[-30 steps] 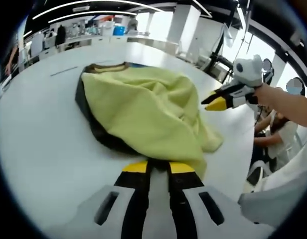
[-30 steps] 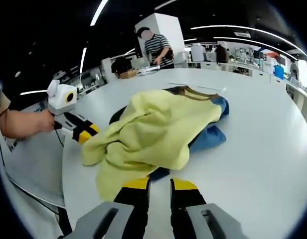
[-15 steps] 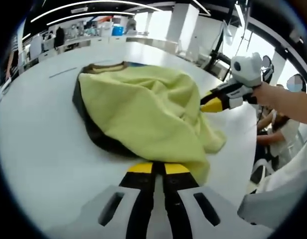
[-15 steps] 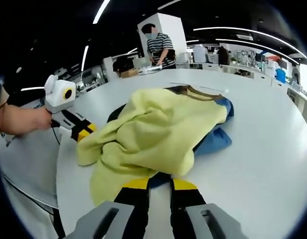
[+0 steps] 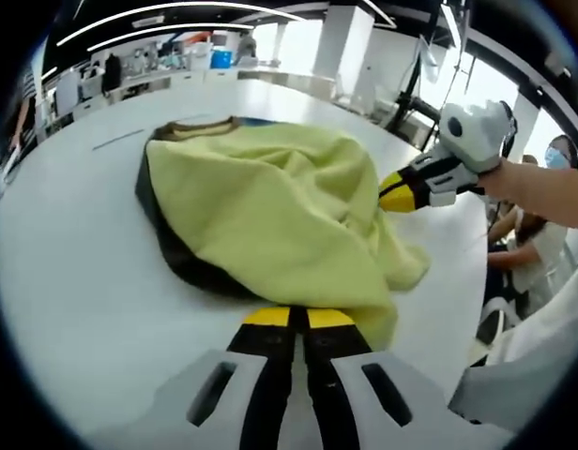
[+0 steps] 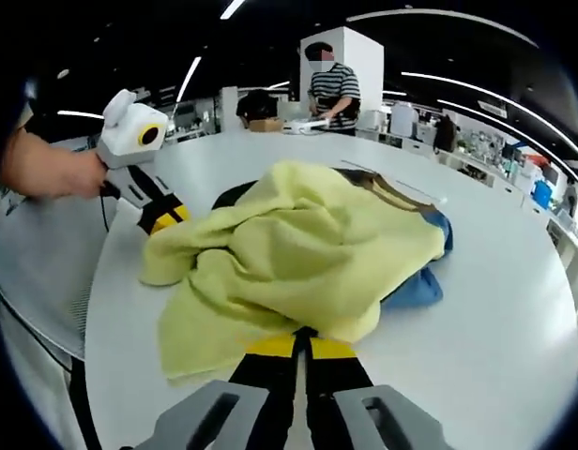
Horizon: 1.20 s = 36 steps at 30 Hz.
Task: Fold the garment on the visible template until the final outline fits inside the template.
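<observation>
Now both tongs closed on garment, previously parted.

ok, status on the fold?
Left gripper shut on yellow garment hem. Right gripper shut on its opposite edge. Garment heaped and rumpled on white table, dark and blue layers underneath. Nothing in the way.

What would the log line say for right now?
left gripper: shut on yellow garment | right gripper: shut on yellow garment | white table: garment bunched, fold unfinished
</observation>
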{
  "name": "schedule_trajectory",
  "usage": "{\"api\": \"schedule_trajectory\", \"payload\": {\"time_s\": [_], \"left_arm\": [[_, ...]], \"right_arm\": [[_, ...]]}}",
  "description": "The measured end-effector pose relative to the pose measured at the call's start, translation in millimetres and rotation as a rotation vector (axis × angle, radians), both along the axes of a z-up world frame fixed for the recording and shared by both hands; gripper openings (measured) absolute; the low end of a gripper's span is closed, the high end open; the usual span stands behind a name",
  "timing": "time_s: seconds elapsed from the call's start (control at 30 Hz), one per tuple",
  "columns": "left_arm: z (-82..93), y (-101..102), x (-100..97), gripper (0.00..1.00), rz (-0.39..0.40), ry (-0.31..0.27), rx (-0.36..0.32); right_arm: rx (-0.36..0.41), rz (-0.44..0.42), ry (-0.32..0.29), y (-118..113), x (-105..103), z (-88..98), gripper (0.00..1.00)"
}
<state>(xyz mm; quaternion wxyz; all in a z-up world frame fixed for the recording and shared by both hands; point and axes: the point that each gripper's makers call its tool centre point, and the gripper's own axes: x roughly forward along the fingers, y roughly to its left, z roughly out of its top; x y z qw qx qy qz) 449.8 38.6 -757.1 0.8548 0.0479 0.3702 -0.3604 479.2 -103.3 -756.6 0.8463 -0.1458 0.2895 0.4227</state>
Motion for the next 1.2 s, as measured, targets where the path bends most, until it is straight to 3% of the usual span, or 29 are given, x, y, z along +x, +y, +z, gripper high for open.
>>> {"api": "schedule_trajectory", "payload": {"time_s": [0.4, 1.2], "left_arm": [[4.6, 6, 0.5, 0.00, 0.017, -0.013, 0.008], [27.1, 40, 11.7, 0.00, 0.091, -0.059, 0.011]], "right_arm": [[0.027, -0.043, 0.002, -10, 3, 5.7, 0.00], [0.052, -0.203, -0.011, -68, 27, 22.7, 0.00]]}}
